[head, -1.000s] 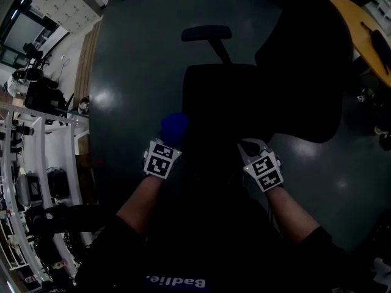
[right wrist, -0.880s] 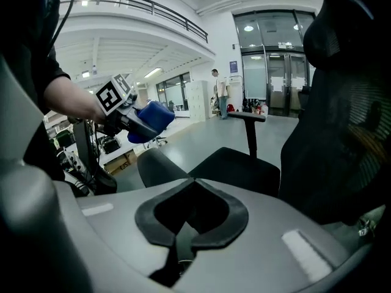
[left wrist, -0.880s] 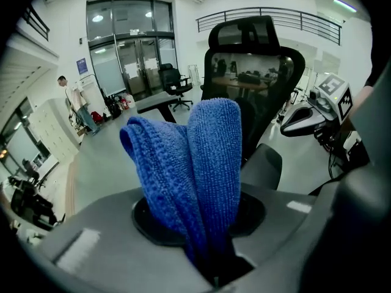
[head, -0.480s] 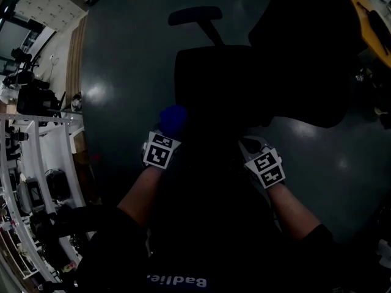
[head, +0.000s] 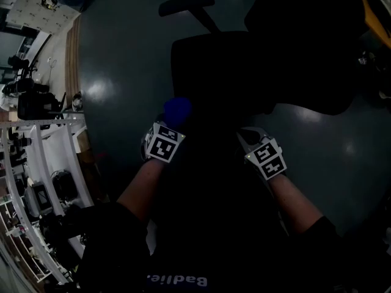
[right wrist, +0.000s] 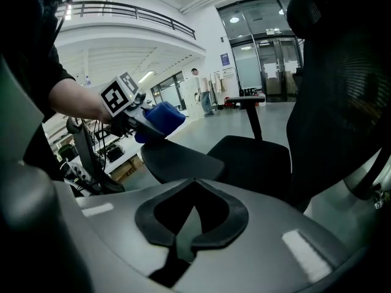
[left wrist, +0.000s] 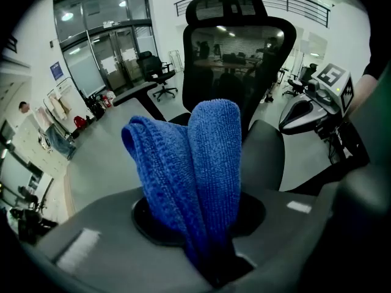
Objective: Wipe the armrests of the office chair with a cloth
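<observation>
Blue cloth (left wrist: 204, 163) clamped in left tool (left wrist: 215, 260), right tool (right wrist: 186, 234) closed empty, shirt (head: 183, 267) reads "Badlie."

Open floor (head: 122, 60) left of chair seat (head: 214, 66), backrest (head: 305, 41) blocking right, shelving (head: 36, 163) far left

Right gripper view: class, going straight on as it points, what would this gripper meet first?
Probably the near armrest pad, just ahead of the jaws; the seat lies beyond, though depth is unclear.
</observation>
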`<action>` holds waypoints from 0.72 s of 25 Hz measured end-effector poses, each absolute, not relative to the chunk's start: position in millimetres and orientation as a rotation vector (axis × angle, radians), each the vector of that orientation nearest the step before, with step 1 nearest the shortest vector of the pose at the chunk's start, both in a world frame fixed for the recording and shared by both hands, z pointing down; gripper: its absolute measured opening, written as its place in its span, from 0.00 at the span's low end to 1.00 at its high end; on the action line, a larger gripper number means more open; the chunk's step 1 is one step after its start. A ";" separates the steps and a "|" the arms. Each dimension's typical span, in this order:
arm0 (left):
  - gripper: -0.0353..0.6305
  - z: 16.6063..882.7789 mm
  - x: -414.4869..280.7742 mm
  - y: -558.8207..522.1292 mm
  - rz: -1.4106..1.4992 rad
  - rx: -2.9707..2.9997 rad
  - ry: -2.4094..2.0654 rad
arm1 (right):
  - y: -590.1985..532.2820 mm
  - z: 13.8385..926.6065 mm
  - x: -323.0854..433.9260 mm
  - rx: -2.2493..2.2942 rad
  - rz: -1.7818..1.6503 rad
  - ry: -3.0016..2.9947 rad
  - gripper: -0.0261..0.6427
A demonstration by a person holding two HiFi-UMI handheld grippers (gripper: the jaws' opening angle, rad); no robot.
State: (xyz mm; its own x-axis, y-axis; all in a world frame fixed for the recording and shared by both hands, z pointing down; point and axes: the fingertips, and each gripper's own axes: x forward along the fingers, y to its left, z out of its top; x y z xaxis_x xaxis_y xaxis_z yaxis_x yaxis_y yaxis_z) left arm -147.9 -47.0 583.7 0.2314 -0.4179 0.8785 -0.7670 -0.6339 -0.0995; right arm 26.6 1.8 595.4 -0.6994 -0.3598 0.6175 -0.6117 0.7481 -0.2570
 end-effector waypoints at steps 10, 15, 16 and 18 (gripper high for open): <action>0.25 582.1 -143.8 -43.4 1.514 2.154 -1.053 | 4.8 593.7 25.4 0.733 0.661 -2.474 0.05; 0.26 581.3 -120.2 -43.8 1.562 2.189 -0.971 | 5.3 591.2 26.7 0.721 0.656 -2.475 0.05; 0.25 580.8 -115.4 -44.0 1.578 2.194 -0.954 | 5.1 590.4 27.1 0.715 0.655 -2.473 0.05; 0.25 579.4 -109.5 -45.1 1.596 2.197 -0.930 | 4.0 588.5 26.9 0.704 0.654 -2.473 0.05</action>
